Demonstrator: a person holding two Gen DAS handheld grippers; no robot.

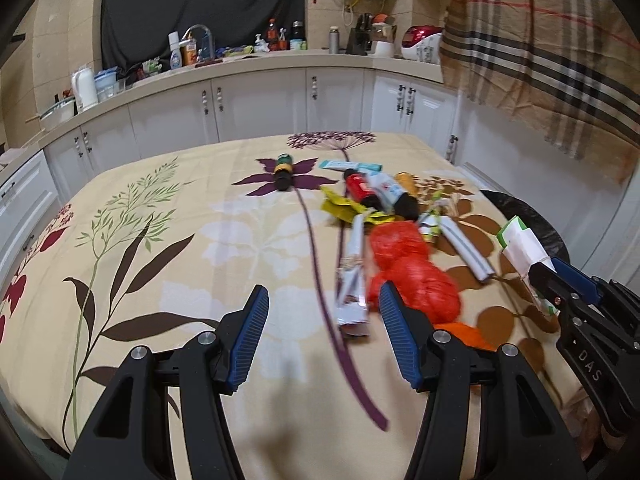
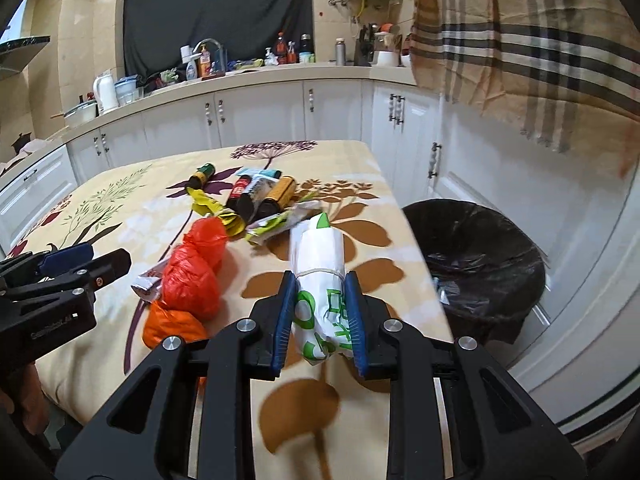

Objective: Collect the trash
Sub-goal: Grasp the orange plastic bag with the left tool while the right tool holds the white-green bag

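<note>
Table (image 1: 168, 216): covered by a cream cloth printed with leaves and flowers; its near edge is cut off by the gripper frames in both views.

Bin (image 2: 476, 264): round, lined with a black bag, on the floor just beside the table's right edge. In the left wrist view only a sliver of it shows behind the right gripper. Its contents are too dark to make out.

Red plastic bag (image 1: 404, 268): crumpled, lying on the cloth just beyond the left gripper's right finger, with an orange bundle (image 2: 172, 326) touching its near side, partly hidden by the frame.

Silver wrapper (image 1: 352, 280): long, blurred, beside the red bag.

White and green packet (image 2: 320, 280): rolled, clamped between the pads of the right gripper (image 2: 320, 312), raised over the table's right side near the bin; its print is unreadable.

Small bottles (image 1: 380, 192): a cluster lying together mid-table among yellow wrappers (image 1: 340, 204); labels illegible. One dark bottle (image 1: 284, 174) lies apart to the left.

Left gripper (image 1: 324, 304): jaws spread, nothing between them, above bare cloth.
</note>
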